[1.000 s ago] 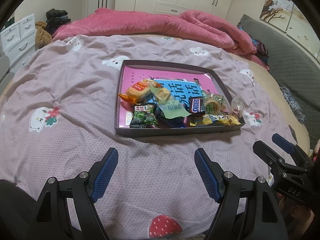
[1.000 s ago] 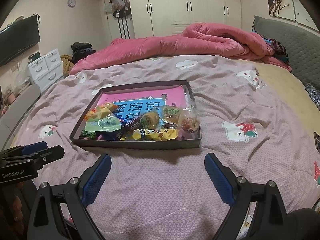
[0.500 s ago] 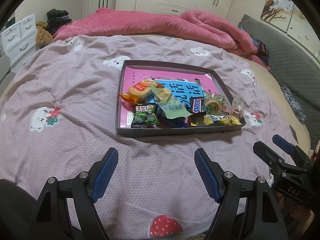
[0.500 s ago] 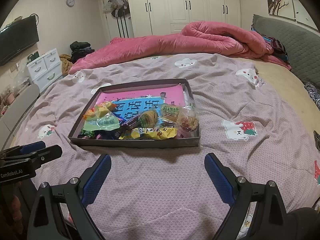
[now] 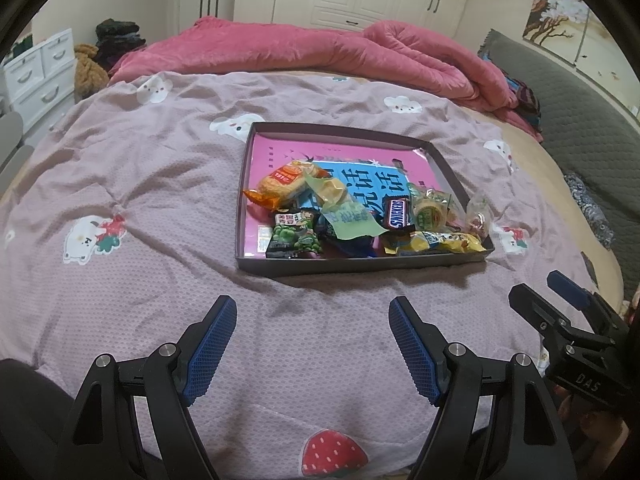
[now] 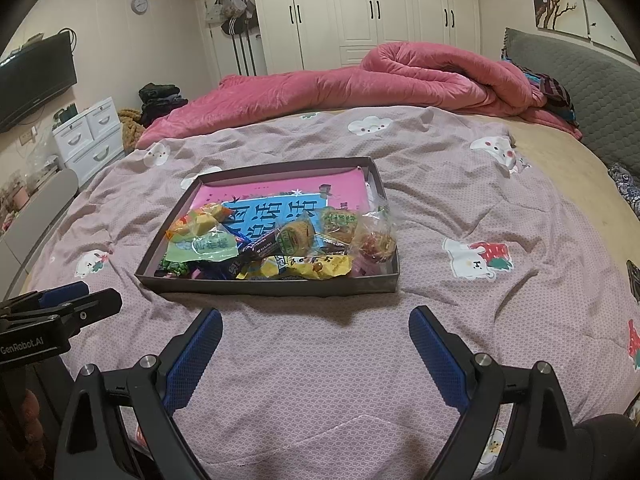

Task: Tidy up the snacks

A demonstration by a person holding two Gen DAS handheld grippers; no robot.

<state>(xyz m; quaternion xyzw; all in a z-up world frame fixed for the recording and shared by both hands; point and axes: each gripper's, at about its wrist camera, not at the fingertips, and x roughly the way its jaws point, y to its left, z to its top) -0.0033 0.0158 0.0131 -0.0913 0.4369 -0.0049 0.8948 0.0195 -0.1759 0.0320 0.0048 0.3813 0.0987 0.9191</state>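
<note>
A shallow dark box (image 5: 356,265) (image 6: 260,286) lies on the bed with a pink and blue book inside. Several wrapped snacks are piled at its near end: an orange pack (image 5: 280,184), a green pea pack (image 5: 294,236), a Snickers bar (image 5: 397,213), a yellow pack (image 5: 440,242) (image 6: 316,266), a clear bag of red sweets (image 6: 376,240). My left gripper (image 5: 312,332) is open and empty, short of the box. My right gripper (image 6: 316,340) is open and empty, also short of the box. Each gripper shows at the edge of the other's view.
The bed has a purple cover with cartoon prints (image 5: 140,200). A pink duvet (image 5: 320,52) is heaped at the far side. White drawers (image 6: 88,136) stand at the left, a grey headboard (image 6: 592,80) at the right, wardrobes behind.
Both views have shifted slightly; the box sits a little lower in the left wrist view. Both grippers stay open. The snacks have not moved.
</note>
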